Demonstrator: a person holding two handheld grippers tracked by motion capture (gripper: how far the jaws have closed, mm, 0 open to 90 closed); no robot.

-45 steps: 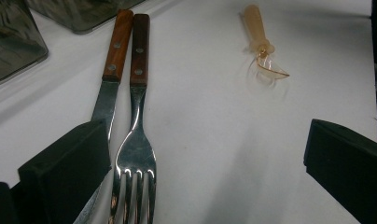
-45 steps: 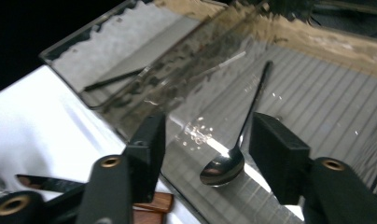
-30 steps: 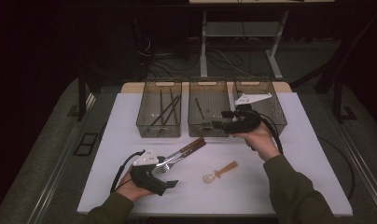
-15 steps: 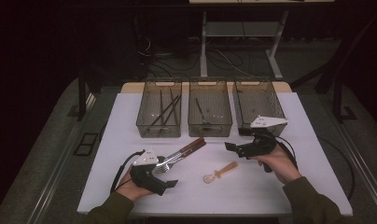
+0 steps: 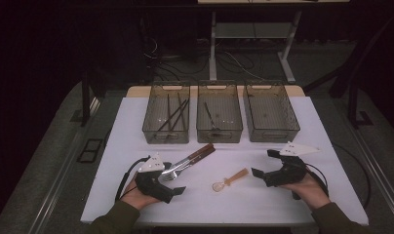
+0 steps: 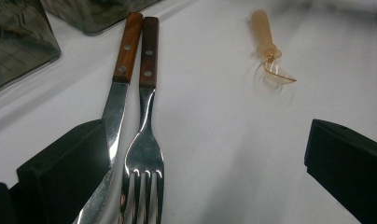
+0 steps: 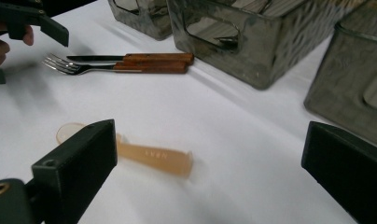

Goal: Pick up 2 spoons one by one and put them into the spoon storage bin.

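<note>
While the right gripper [image 5: 263, 163] jaws have just been opening, the spoon [image 7: 144, 156] lies loose between them. Left gripper [image 5: 175, 178] jaws stand apart; the fork [image 6: 144, 154] lies between them, the knife [image 6: 114, 112] beside one jaw.

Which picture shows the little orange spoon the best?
The right gripper view: the spoon lies close, big enough to show letters on its handle. The left gripper view shows it whole but farther off; the high view shows it tiny on the table.

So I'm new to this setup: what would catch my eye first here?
Three smoky clear bins stand in a row at the back of the white table. In front, a wooden-handled knife and fork lie side by side by the left tongs. The open right tongs face a translucent orange spoon.
</note>
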